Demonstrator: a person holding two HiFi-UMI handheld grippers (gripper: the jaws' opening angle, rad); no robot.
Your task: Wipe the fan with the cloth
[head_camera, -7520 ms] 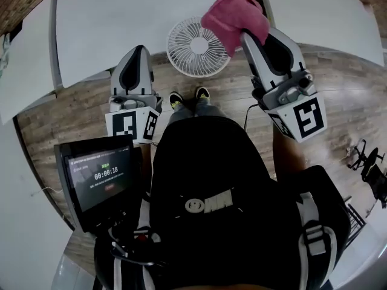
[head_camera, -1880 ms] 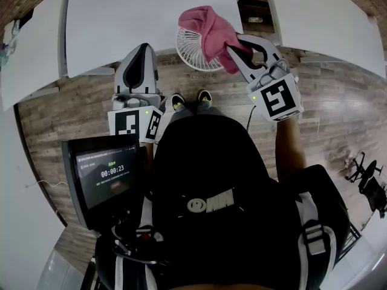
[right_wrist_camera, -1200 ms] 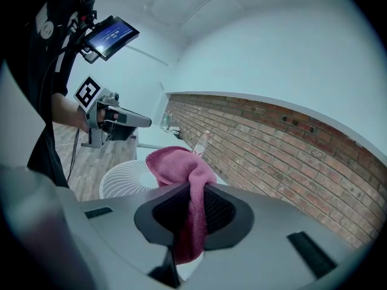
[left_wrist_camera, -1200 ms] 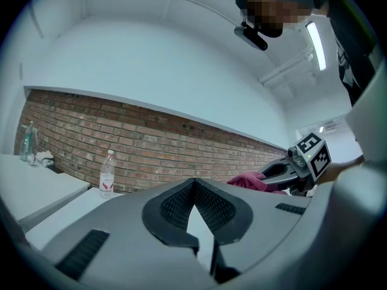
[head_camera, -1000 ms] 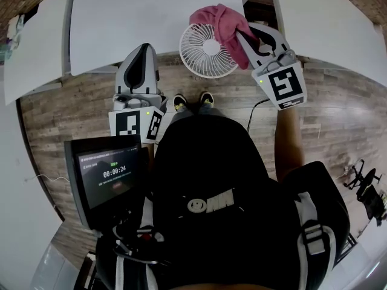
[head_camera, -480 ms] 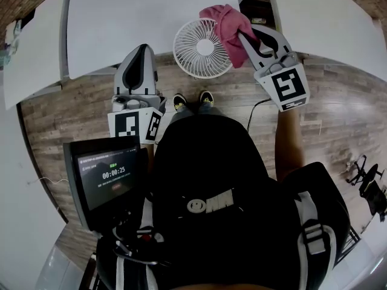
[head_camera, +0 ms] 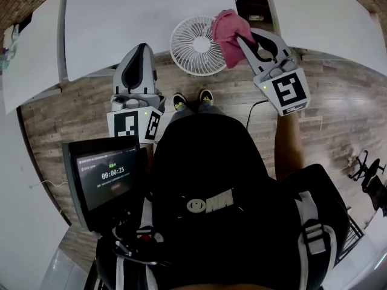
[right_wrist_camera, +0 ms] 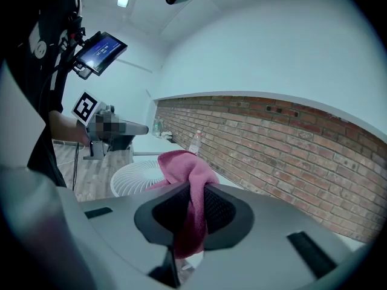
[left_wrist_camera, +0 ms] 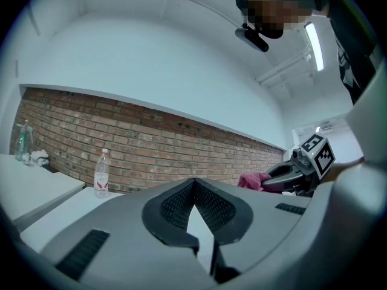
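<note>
A small white fan (head_camera: 192, 46) stands at the near edge of a white table (head_camera: 133, 23), its round grille facing up toward me. My right gripper (head_camera: 240, 41) is shut on a pink cloth (head_camera: 228, 32), which lies bunched against the fan's right rim. In the right gripper view the cloth (right_wrist_camera: 188, 180) hangs pinched between the jaws with the fan (right_wrist_camera: 140, 177) just beyond it. My left gripper (head_camera: 138, 56) hovers left of the fan, apart from it, its jaws closed on nothing (left_wrist_camera: 195, 189).
A second white table (head_camera: 320, 17) stands at the right, a gap between the two. A water bottle (left_wrist_camera: 101, 174) stands on the table by a brick wall. A tablet (head_camera: 103, 177) hangs at my lower left. Wooden floor lies below.
The right gripper with the cloth has slid along the fan's upper right rim, ending at its right edge. The left gripper stays where it was.
</note>
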